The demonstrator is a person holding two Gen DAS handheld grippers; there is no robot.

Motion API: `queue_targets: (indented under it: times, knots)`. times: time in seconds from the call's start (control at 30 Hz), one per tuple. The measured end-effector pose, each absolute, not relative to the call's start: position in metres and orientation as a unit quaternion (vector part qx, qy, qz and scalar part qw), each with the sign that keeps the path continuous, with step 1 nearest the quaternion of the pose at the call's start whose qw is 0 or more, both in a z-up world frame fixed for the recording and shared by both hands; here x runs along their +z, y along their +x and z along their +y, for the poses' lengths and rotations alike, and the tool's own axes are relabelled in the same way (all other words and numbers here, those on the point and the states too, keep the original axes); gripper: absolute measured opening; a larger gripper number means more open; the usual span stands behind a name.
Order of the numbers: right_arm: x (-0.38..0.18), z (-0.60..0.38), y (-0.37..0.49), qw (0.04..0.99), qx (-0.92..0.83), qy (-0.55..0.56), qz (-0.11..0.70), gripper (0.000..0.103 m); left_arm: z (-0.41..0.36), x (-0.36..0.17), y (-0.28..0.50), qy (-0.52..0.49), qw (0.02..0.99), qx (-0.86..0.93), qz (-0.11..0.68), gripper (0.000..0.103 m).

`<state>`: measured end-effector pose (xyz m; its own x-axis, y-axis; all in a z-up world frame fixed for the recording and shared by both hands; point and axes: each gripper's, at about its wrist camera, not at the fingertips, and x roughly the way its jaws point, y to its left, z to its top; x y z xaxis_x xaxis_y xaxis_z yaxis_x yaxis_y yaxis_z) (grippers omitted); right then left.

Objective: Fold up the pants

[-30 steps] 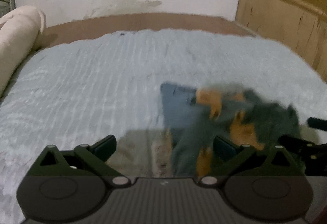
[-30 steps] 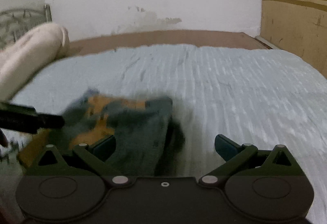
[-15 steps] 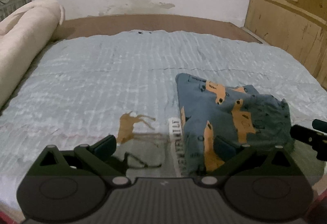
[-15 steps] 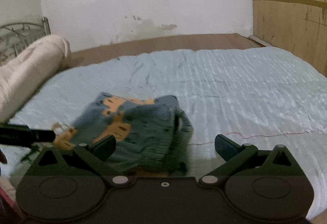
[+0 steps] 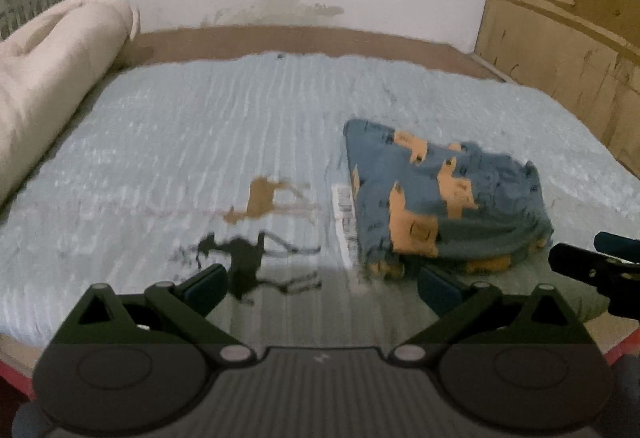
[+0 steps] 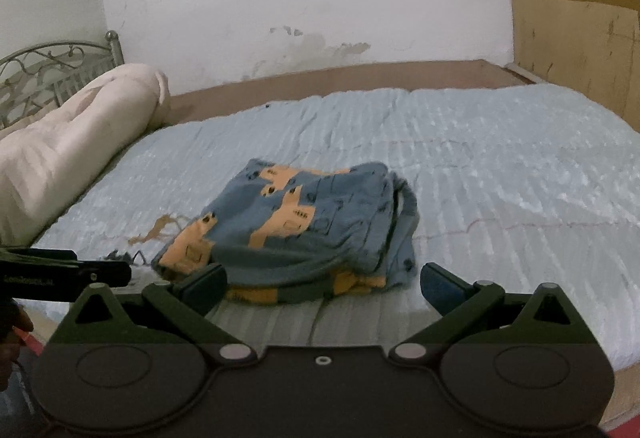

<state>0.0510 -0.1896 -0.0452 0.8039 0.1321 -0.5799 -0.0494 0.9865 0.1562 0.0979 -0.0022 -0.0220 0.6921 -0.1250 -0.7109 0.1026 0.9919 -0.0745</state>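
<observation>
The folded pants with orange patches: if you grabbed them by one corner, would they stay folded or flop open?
The pants would probably flop open: they look like soft cloth, with loose, sagging layers at the near edge. They likely won't roll or slide much, since they lie flat on the ribbed blue bedspread. Both grippers are open and apart from them.

Black tongs (image 6: pixel 322 284), seemingly blue-padded fingertips (image 6: pixel 438 284)

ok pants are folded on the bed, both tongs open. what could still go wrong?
1. The pants bundle looks loose: its right edge bulges and layers gape, so it may slump open.
2. It sits near the bed front edge; a nudge from the right tongs could push it off.
</observation>
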Motion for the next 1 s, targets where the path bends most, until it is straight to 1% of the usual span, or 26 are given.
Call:
queue_targets:
  times: [0.23, 0.53, 0.67, 1.0]
  knots:
    - [-0.055, -0.188, 0.044, 0.941, 0.052, 0.074, 0.326, 0.102, 0.003, -0.039, 0.092, -0.024, 0.910, -0.054, 0.411, 0.103]
    - [-0.055, -0.194, 0.042, 0.937, 0.058, 0.090, 0.332, 0.102, 0.001, -0.029, 0.091, -0.031, 0.912, -0.067, 0.404, 0.103]
    - [-0.055, -0.201, 0.050, 0.932, 0.065, 0.108, 0.340, 0.102, -0.004, -0.024, 0.095, -0.032, 0.914, -0.074, 0.398, 0.103]
    - [-0.051, -0.214, 0.075, 0.925, 0.033, 0.109, 0.363, 0.102, -0.009, -0.022, 0.118, -0.030, 0.916, -0.086, 0.390, 0.103]
